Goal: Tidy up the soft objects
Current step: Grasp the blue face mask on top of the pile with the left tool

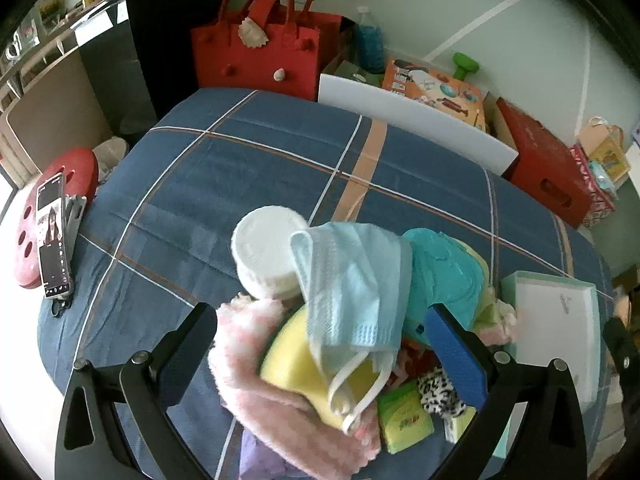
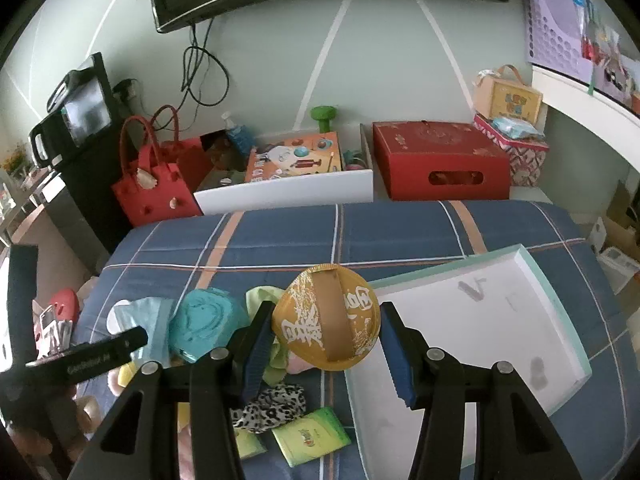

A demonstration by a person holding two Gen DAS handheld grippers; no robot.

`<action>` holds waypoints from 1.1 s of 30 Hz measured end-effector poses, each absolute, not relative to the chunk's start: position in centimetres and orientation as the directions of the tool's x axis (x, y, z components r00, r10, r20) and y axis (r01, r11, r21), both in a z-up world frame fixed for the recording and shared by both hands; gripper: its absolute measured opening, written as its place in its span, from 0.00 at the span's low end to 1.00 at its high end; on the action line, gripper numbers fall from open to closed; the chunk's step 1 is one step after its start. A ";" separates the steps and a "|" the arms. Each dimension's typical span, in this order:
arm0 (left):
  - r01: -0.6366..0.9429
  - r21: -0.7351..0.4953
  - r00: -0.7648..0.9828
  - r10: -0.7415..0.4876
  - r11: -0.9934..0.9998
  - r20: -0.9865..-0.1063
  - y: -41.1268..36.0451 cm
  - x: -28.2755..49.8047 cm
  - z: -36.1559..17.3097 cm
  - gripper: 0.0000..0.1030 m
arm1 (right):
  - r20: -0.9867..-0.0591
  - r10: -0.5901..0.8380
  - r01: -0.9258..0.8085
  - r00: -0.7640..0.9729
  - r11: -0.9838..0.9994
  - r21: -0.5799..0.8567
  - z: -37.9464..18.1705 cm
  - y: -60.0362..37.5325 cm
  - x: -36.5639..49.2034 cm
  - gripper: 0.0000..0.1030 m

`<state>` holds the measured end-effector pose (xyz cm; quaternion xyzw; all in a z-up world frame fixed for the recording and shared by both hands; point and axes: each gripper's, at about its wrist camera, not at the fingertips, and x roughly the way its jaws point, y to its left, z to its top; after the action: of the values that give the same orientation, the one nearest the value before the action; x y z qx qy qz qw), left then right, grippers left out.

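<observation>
Start from the bed (image 2: pixel 400 224), with its blue plaid cover: everything you are sorting lies on it, and the white tray (image 2: pixel 480 320) with the mint rim sits on its right side, bare inside. That tray lies just to the right of your right gripper (image 2: pixel 326 344), its near-left edge almost under the right finger, so the coming move looks like a short carry rightward and slightly forward. The pile of soft things, a pink fluffy cloth (image 1: pixel 256 360), a teal pouch (image 2: pixel 204 320), a leopard-print scrunchie (image 2: pixel 272 404) and green tissue packs (image 2: pixel 310 436), lies left of the tray, under and around your left gripper (image 1: pixel 316 344). Your right fingers stand about half open and press on the two sides of a round gold puff (image 2: pixel 326 320), lifted clear of the bed, its brown strap running up and down, facing you. Your left fingers stand wide; a light-blue face mask (image 1: pixel 352 284) hangs between them over a yellow sponge (image 1: pixel 296 360), and I cannot tell whether they grip it. The right hand is the nearer to the tray.
</observation>
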<state>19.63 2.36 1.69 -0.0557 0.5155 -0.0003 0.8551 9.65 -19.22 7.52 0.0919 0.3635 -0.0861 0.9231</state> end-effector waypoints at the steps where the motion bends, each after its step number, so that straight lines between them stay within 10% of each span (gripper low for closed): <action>1: -0.051 -0.098 0.468 -0.063 0.994 -0.881 2.1 19.7 1.6 1.00 | -0.688 -0.083 0.222 0.721 0.968 0.115 7.3 -19.4 9.6 0.53; 6: -0.027 -0.056 0.455 -0.037 0.998 -0.890 0.5 20.0 -0.2 0.97 | -0.701 -0.075 0.229 0.709 0.965 0.129 6.1 -20.0 9.6 0.53; 26: -0.017 -0.100 0.513 -0.077 0.995 -0.855 1.2 18.9 -0.1 0.20 | -0.724 -0.051 0.245 0.688 0.956 0.165 4.4 -20.6 8.9 0.53; 33: -0.031 -0.179 0.541 -0.134 0.983 -0.830 2.6 18.5 0.8 0.13 | -0.726 -0.054 0.264 0.685 0.948 0.178 4.3 -21.2 8.9 0.53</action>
<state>18.48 2.58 0.77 -0.0864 0.4781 -0.0294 0.8736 8.92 -21.15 4.32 0.1353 0.3868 -0.0875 0.9080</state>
